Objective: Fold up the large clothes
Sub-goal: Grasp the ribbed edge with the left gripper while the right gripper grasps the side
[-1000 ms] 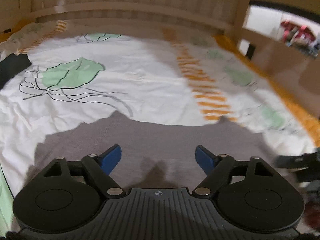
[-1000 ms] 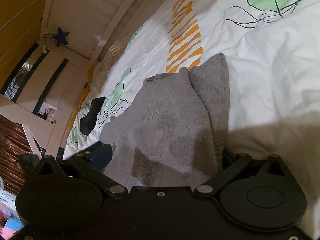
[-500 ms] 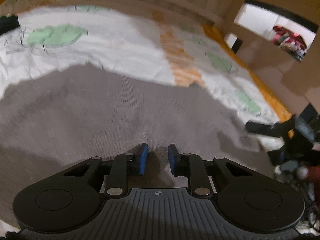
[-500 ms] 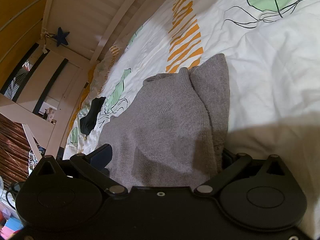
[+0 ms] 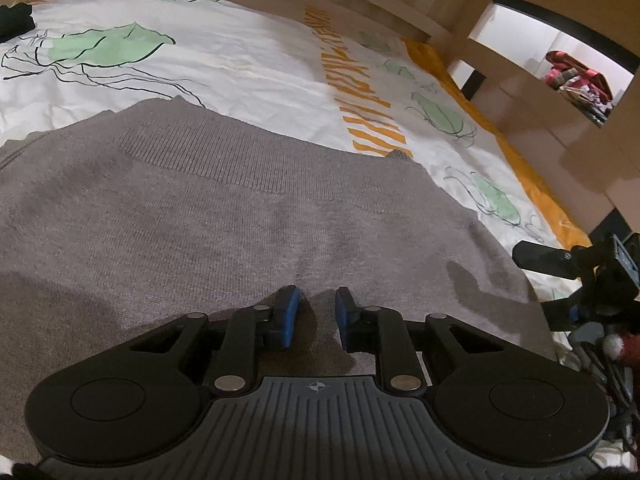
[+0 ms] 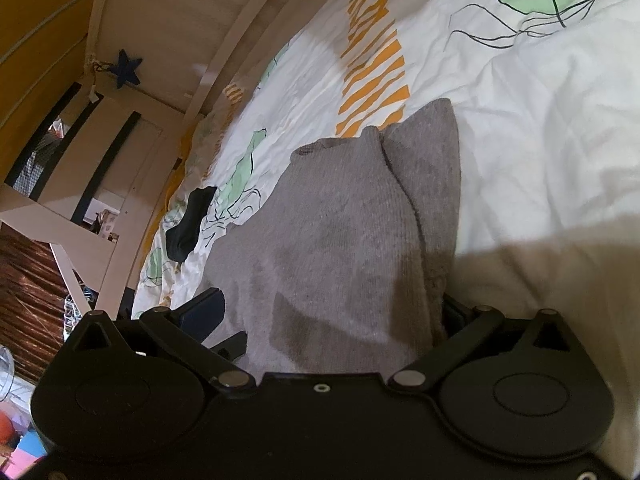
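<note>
One bed fills both views, its white cover printed with green jellyfish and orange stripes, and a grey sweater lies spread across its near part. The right wrist view alone shows the sweater's neck opening at the far end, a sleeve folded along the right side, a black sock on the cover to the left and a blue star on the bed frame. The left wrist view alone shows the right tongs at the sweater's right edge. The left tongs point steeply down with blue pads narrow, pinching a ridge of knit. The right tongs stand wide, with sweater fabric bunched between them.
</note>
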The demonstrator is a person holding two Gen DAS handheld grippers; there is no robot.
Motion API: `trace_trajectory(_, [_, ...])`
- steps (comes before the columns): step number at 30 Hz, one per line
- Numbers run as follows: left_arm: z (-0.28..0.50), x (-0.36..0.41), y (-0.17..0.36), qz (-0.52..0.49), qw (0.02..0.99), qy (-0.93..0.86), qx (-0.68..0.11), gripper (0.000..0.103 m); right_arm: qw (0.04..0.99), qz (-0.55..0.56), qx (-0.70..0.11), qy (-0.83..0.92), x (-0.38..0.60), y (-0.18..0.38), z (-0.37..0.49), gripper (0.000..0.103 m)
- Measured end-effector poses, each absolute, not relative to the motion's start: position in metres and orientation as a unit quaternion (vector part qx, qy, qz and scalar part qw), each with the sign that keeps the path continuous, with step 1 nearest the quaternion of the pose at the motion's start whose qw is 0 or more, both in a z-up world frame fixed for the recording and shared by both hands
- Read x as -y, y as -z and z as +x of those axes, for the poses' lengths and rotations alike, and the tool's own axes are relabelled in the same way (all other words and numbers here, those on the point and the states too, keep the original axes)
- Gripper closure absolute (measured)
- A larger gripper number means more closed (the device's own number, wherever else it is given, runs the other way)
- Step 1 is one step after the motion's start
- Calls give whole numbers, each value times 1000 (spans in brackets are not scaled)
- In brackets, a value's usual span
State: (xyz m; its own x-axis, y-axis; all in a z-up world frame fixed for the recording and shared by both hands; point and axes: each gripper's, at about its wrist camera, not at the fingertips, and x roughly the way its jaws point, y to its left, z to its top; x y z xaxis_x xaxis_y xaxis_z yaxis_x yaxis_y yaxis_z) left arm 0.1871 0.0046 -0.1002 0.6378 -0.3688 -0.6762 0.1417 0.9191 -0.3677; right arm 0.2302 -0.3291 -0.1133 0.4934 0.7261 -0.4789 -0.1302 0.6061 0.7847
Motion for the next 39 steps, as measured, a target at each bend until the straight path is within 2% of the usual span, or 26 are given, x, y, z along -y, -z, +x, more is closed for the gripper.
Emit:
trace_trajectory(3, [186, -5, 101, -143, 894, 144, -400, 82, 789, 348, -426, -272, 328, 112, 229, 2])
trace_trajectory(5, [186, -7, 101, -145, 894, 145, -399, 82, 794, 340, -429, -263, 328, 112, 228, 10])
trace_trajectory(7, [186, -6, 102, -145, 894, 145, -398, 82, 798, 336, -433, -251, 330, 112, 226, 32])
trace_trajectory(9, [185, -7, 102, -146, 894, 146, -398, 82, 798, 338, -438, -238, 332, 115, 226, 47])
trace_trajectory(13, [186, -8, 103, -152, 893, 148, -397, 82, 795, 348, -437, -235, 335, 119, 227, 60])
trace_trajectory(19, [187, -12, 104, -159, 890, 154, -398, 82, 795, 367, -415, -246, 336, 108, 223, 67])
trace_trajectory(25, [187, -17, 104, -170, 887, 161, -398, 82, 791, 387, -389, -270, 319, 72, 221, 69])
trace_trajectory(33, [167, -33, 90, -181, 891, 165, -383, 82, 791, 372, -390, -290, 260, 22, 238, 69])
trace_trajectory(39, [162, -48, 101, -214, 875, 183, -395, 82, 783, 351, -406, -314, 208, 3, 252, 68])
